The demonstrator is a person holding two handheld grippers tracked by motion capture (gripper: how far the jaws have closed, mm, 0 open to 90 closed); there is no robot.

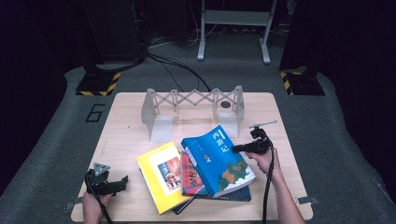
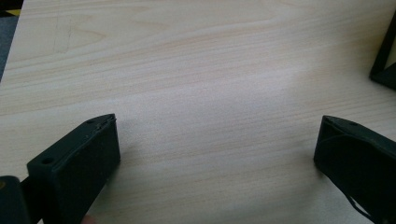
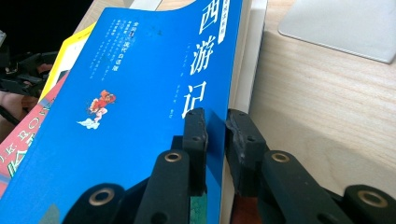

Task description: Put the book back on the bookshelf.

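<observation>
Right gripper (image 3: 215, 135) is clamped on the edge of the blue book (image 1: 217, 159) atop the pile, so lift slow and level toward the rack (image 1: 159, 119), while the left gripper (image 2: 217, 154) sits wide open.

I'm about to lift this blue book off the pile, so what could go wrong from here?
The right claw pinches only the blue book by its cover edge, so the cover may bend or slip free. The book lies on a red book and beside a yellow book, which could shift. The rack stands close behind.
</observation>
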